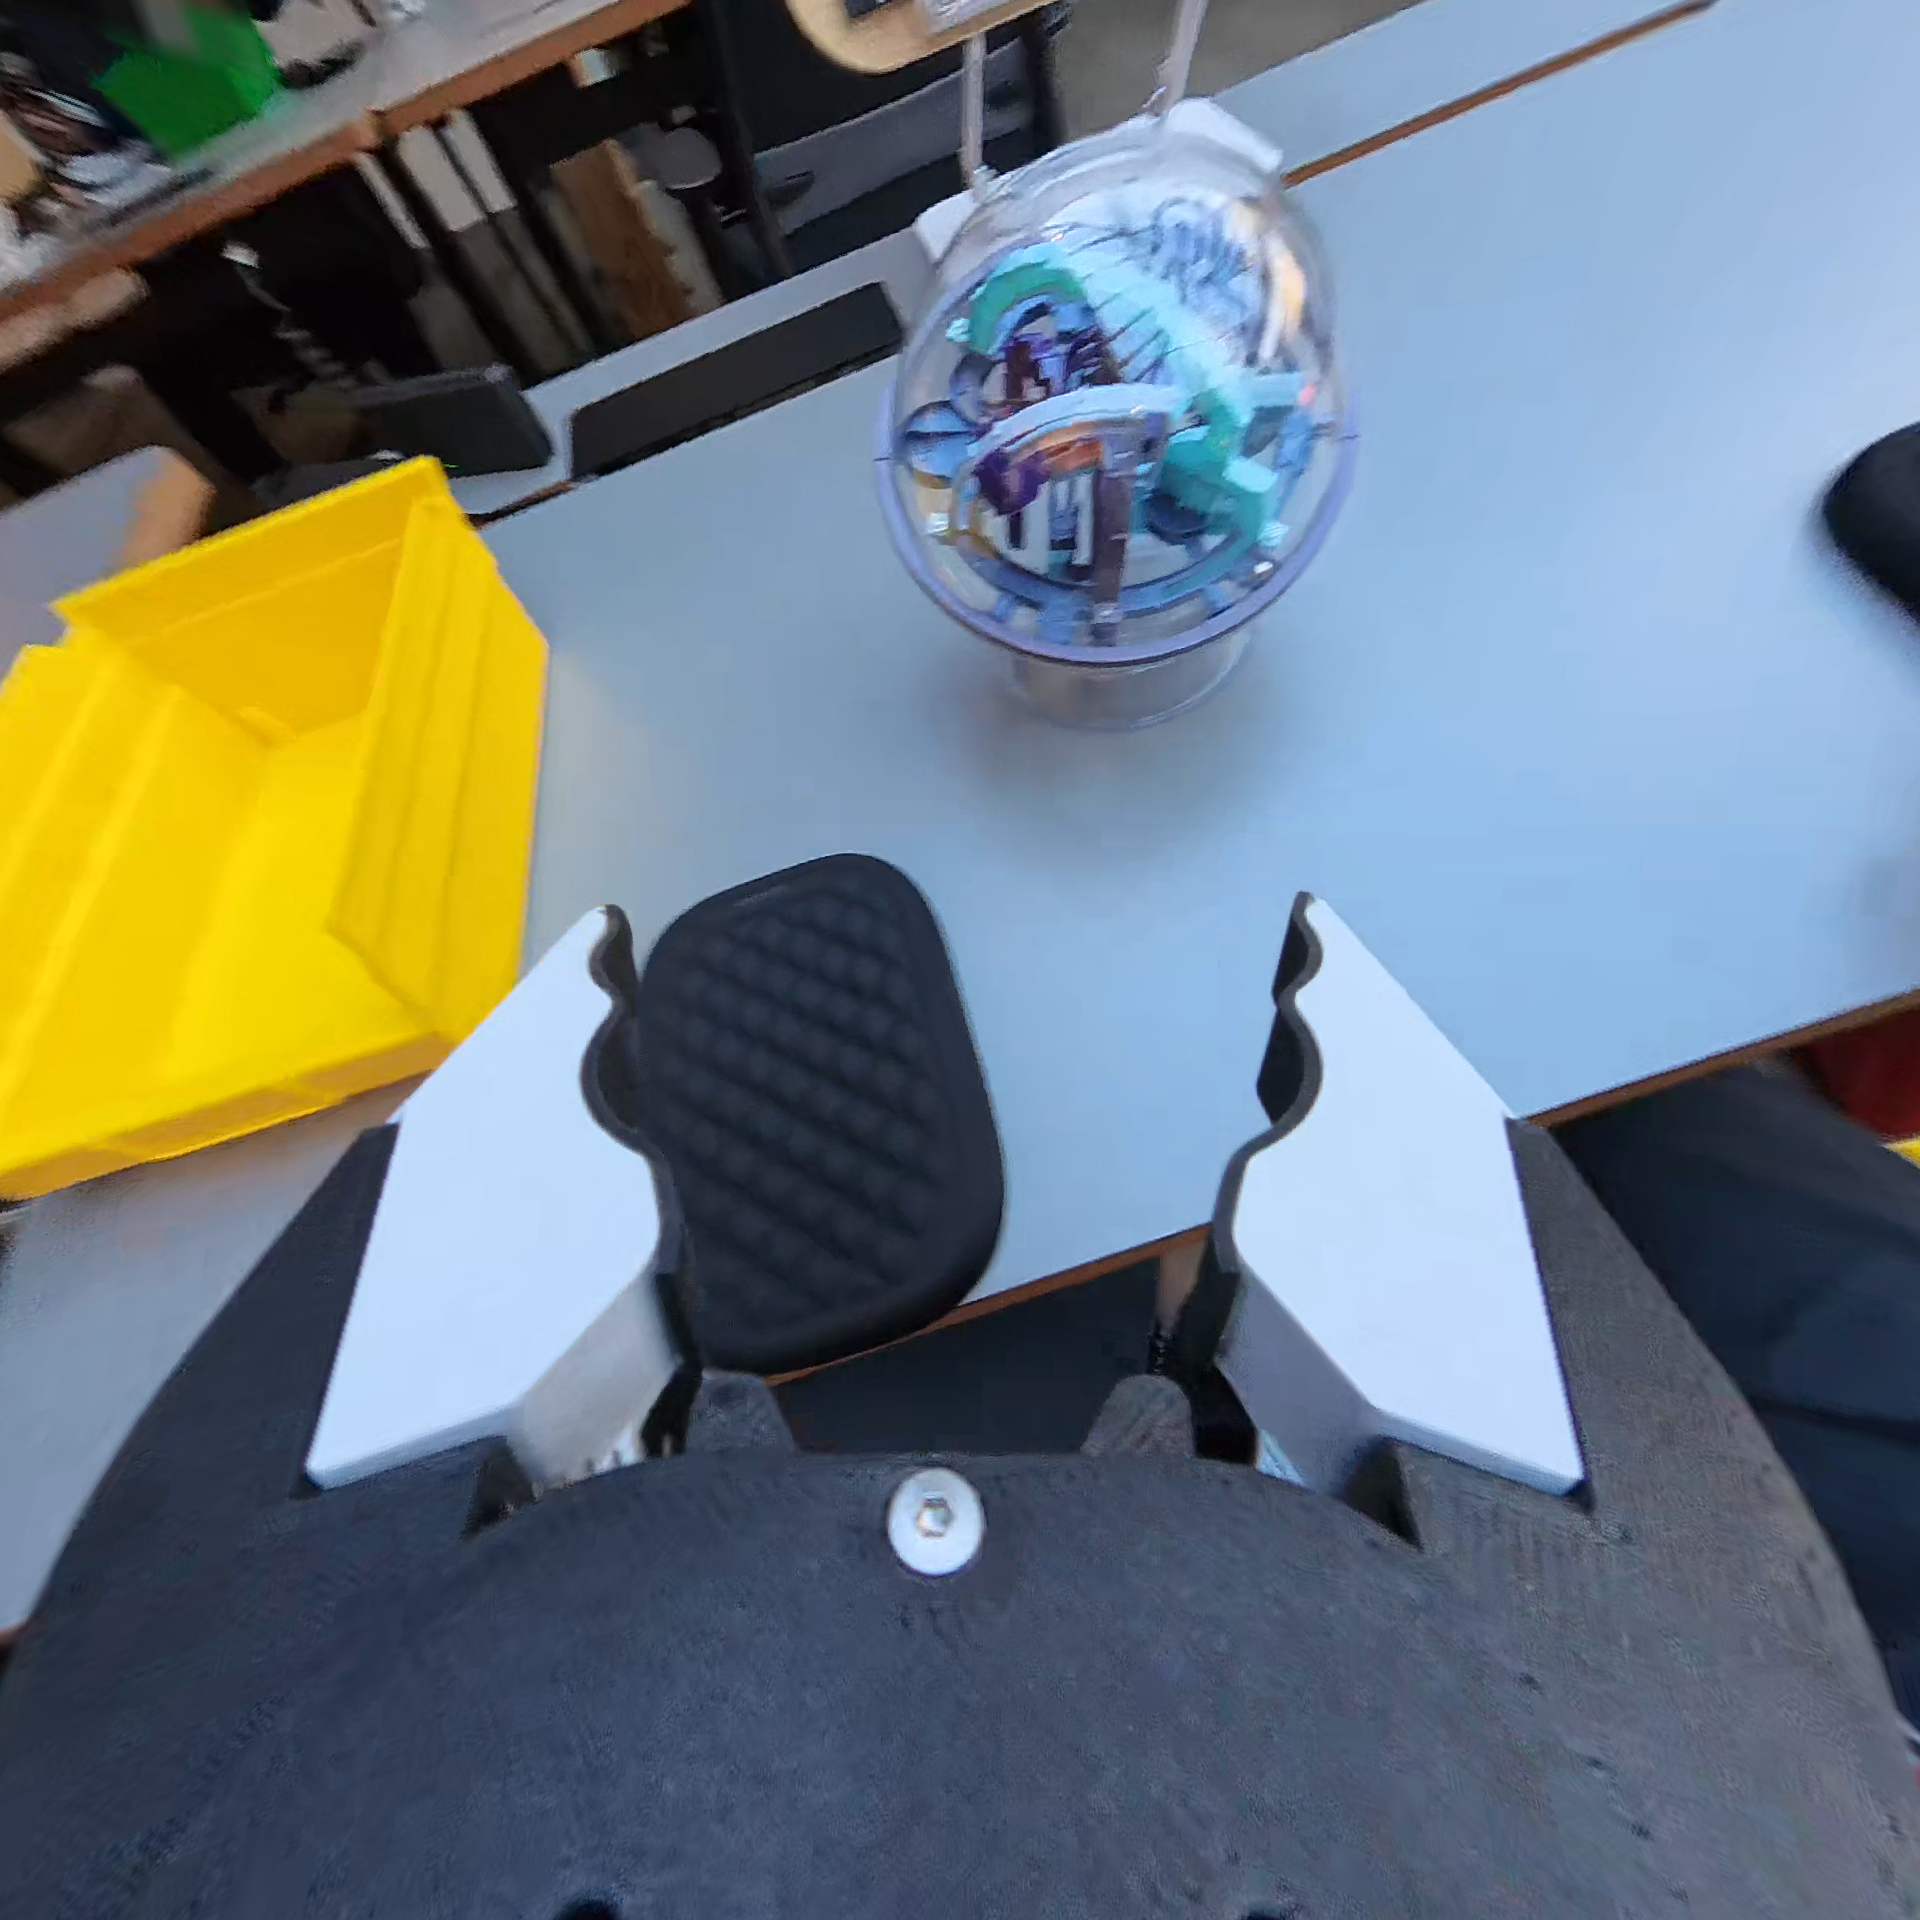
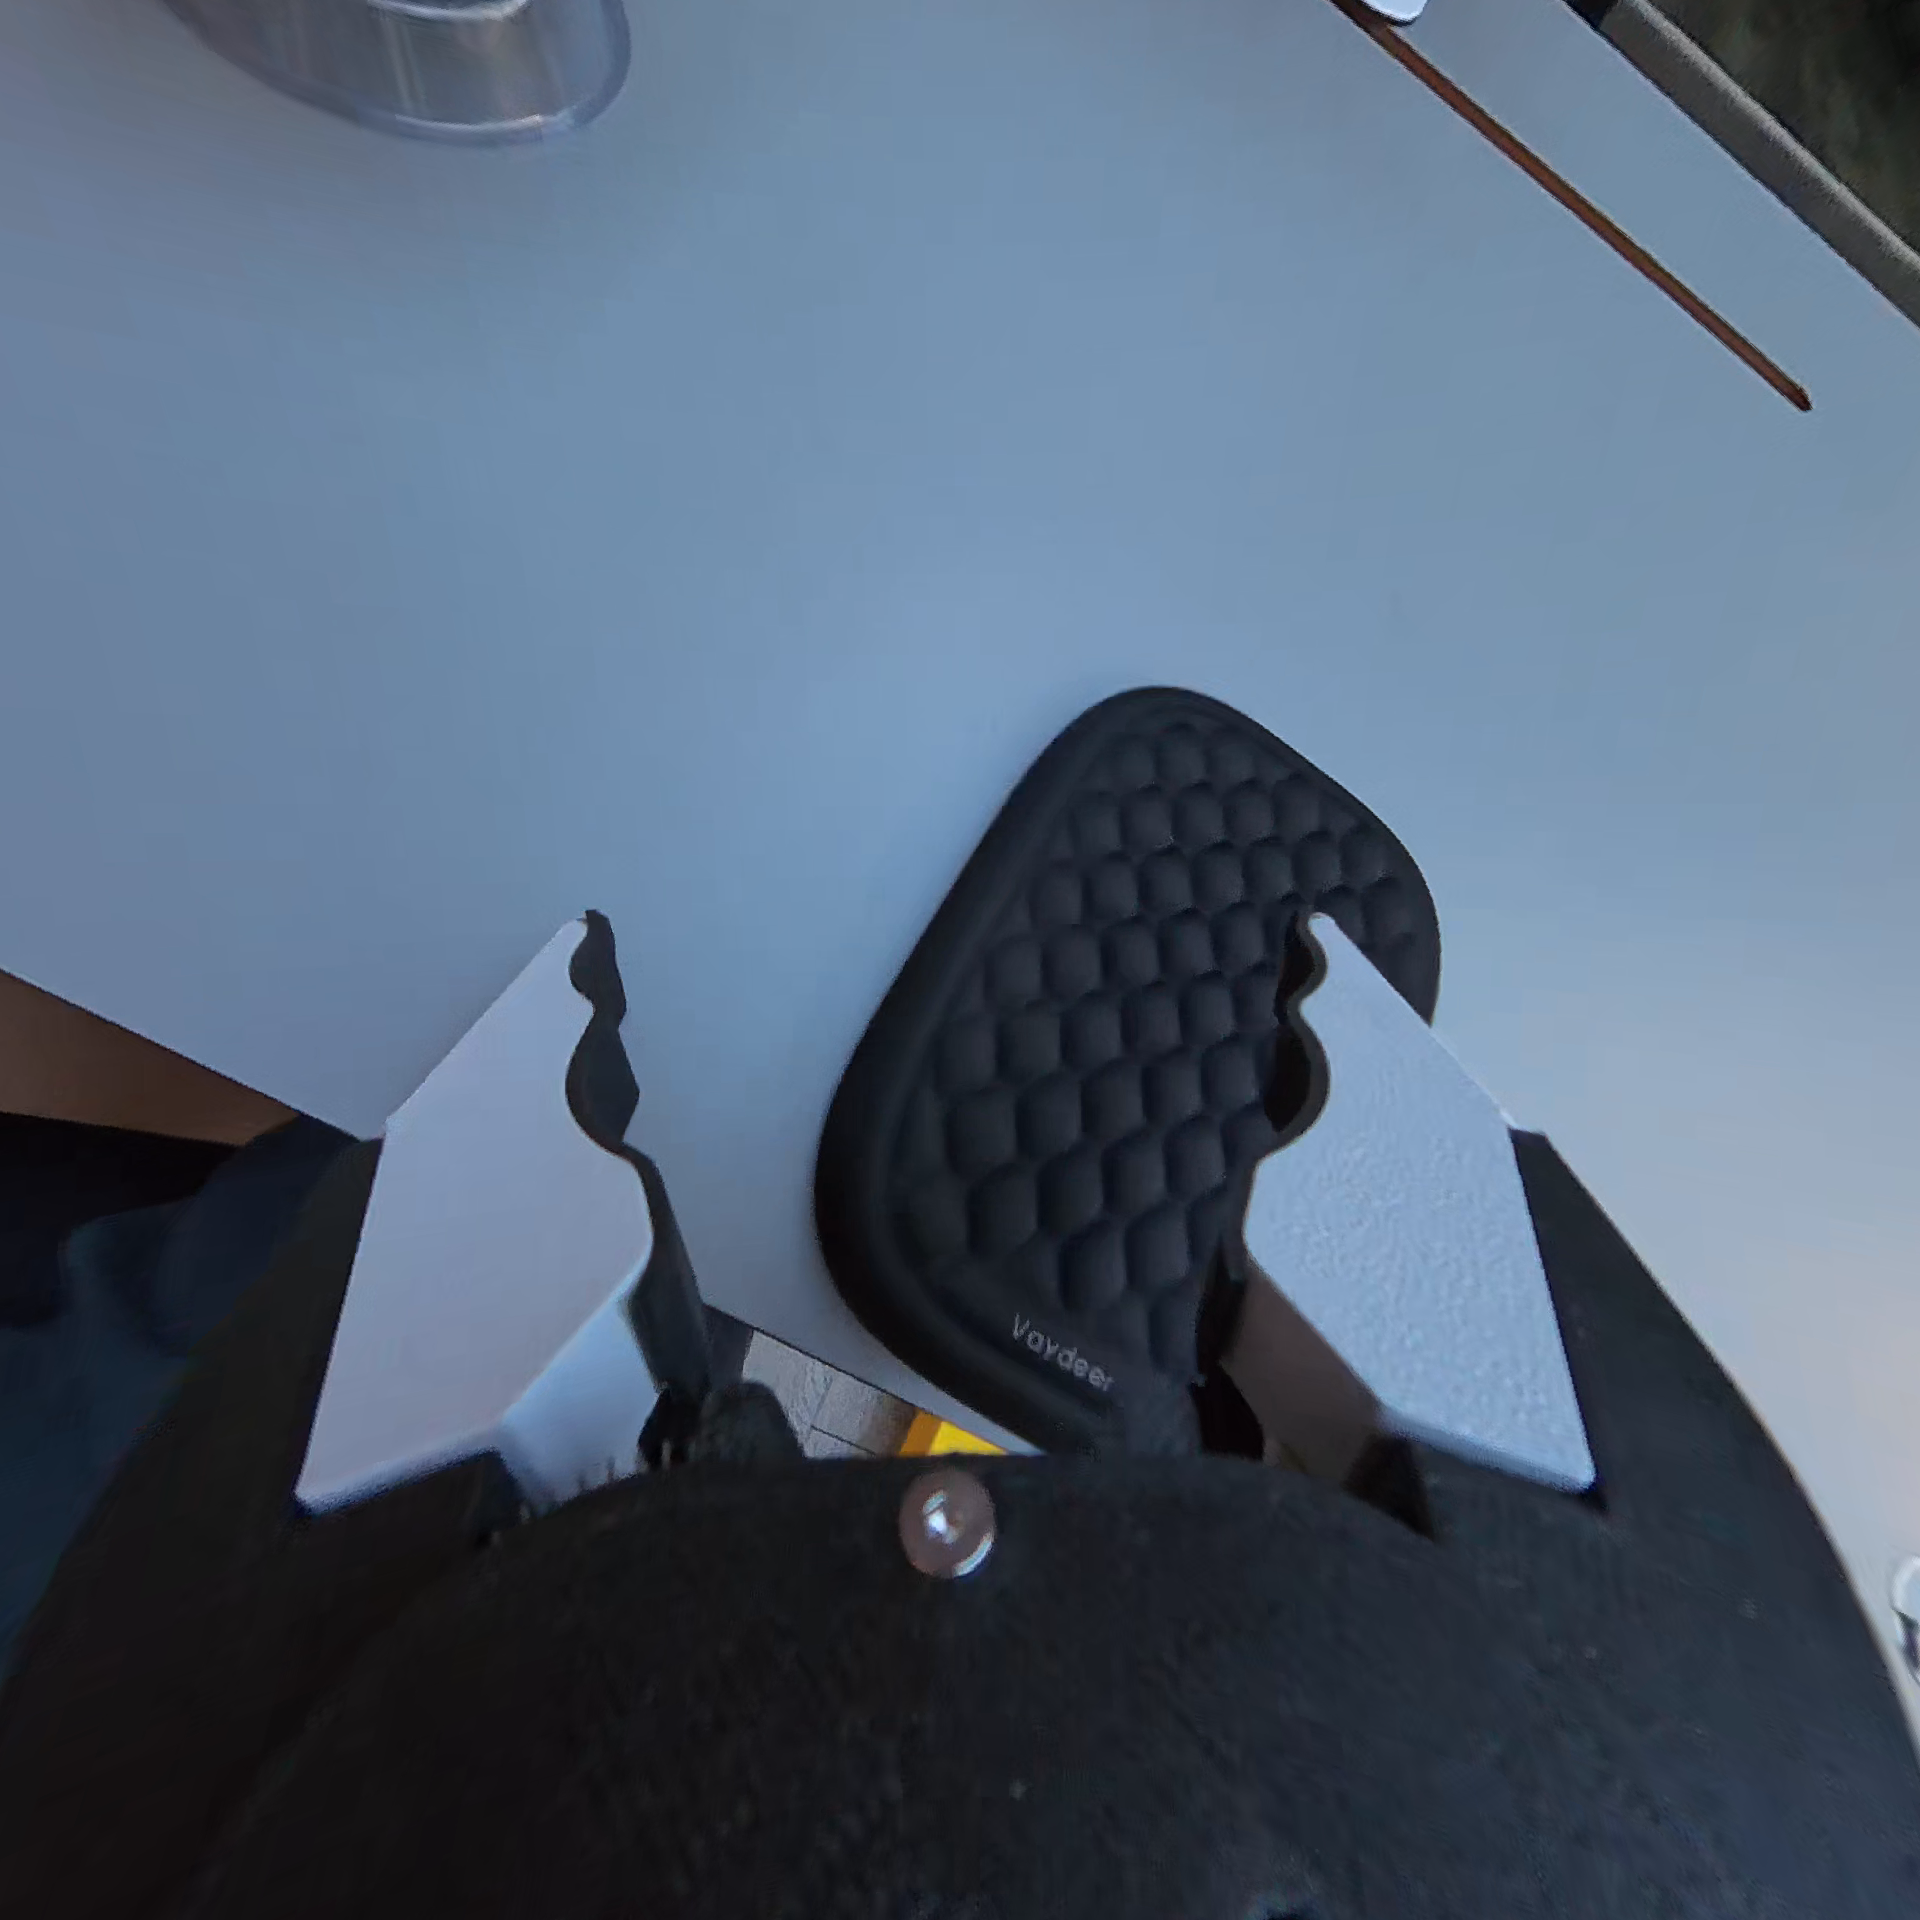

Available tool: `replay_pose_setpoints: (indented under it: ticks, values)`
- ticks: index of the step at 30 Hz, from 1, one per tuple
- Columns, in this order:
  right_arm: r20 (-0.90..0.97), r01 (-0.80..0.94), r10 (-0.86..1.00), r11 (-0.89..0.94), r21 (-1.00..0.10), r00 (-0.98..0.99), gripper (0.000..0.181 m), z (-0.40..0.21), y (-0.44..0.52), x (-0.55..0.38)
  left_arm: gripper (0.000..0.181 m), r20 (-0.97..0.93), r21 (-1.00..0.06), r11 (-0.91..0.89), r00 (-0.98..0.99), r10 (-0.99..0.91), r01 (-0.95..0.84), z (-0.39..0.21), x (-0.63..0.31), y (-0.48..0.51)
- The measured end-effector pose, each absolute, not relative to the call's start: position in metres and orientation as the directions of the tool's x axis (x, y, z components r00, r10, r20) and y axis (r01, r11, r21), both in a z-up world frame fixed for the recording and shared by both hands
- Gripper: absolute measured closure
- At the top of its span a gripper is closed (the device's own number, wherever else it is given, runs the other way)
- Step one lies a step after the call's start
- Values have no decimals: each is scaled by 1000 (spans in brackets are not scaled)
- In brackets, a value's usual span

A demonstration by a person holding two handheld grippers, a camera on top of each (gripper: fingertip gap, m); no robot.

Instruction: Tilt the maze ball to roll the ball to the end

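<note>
Clear plastic maze ball (image 1: 1114,416) with teal and purple tracks inside sits upright on its clear ring stand (image 1: 1127,681), mid grey table (image 1: 1455,779). No gripper touches it. Left gripper (image 1: 951,1029) hangs near the table's front edge, jaws spread wide, empty, above a black quilted pad (image 1: 821,1101). Right gripper (image 2: 945,1039) likewise wide apart, holding nothing, over a second black quilted pad (image 2: 1122,1039). Yellow plastic bin (image 1: 249,790) stands at the left.

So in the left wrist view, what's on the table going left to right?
Yellow bin → black quilted pad → clear maze ball on its clear stand → a dark object cut off at the right edge.
</note>
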State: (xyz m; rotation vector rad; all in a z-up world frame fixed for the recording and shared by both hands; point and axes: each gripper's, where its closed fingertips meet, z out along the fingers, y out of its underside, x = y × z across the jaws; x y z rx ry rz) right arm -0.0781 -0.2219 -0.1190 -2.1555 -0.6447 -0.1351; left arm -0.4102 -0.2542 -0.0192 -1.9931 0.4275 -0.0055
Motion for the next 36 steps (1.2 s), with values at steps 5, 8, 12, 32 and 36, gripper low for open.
replay_pose_setpoints:
  ticks: [5,8,12,32,36]
  values:
    - [221,452,553,-324,-831,803,49,-94,-206,-122,55,14,-910,-378,899,-437,-169,-32,-402,-245]
    - [167,394,670,-202,-897,724,47,-77,-201,-150,48,73,-915,-378,861,-503,-143,-44,-395,-234]
    - [122,302,768,-97,-948,628,45,-70,-194,-169,50,71,-950,-282,787,-613,-134,-50,-389,-213]
    - [508,473,853,402,-784,118,27,-30,-97,-272,42,-30,-950,-121,468,-883,-289,-83,-371,-97]
    - [453,344,875,378,-859,171,28,-38,-89,-278,38,-76,-951,-86,493,-867,-296,-79,-372,-94]
